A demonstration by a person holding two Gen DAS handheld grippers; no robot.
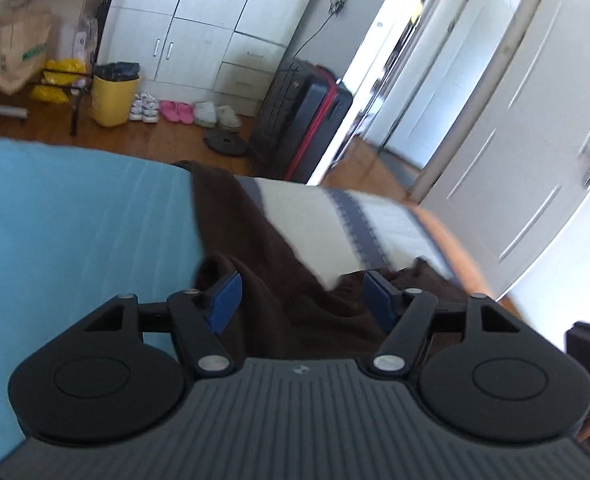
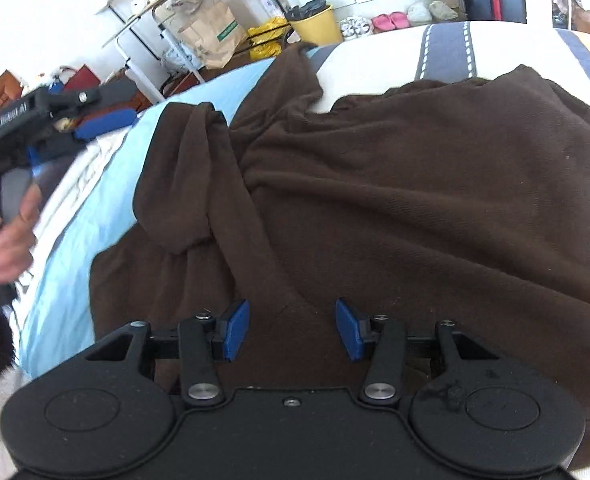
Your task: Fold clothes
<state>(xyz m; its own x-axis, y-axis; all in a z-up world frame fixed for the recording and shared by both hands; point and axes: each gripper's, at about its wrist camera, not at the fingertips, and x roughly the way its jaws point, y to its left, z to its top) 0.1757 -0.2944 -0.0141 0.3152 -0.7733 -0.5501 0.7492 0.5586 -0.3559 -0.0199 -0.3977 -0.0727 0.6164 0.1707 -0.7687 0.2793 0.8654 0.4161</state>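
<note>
A dark brown garment (image 2: 415,200) lies spread and wrinkled on the bed, with one sleeve (image 2: 187,180) folded over onto its left side. My right gripper (image 2: 293,330) hovers just above its near part, jaws open, nothing between the blue pads. In the left wrist view the same garment (image 1: 255,248) runs across a light blue sheet (image 1: 75,220) and a striped blanket (image 1: 335,220). My left gripper (image 1: 302,300) is open above the cloth and grips nothing. The right wrist view shows a hand (image 2: 11,240) holding that left gripper, one blue pad (image 2: 107,122) raised off the bed at the left.
Beyond the bed's far edge, on the wooden floor, are a yellow bin (image 1: 111,100), several shoes (image 1: 177,111), a weight plate (image 1: 225,144) and a dark suitcase (image 1: 307,128). A white wardrobe (image 1: 199,20) is behind them and a white door (image 1: 535,140) at right. A paper bag (image 2: 211,36) hangs by a rack.
</note>
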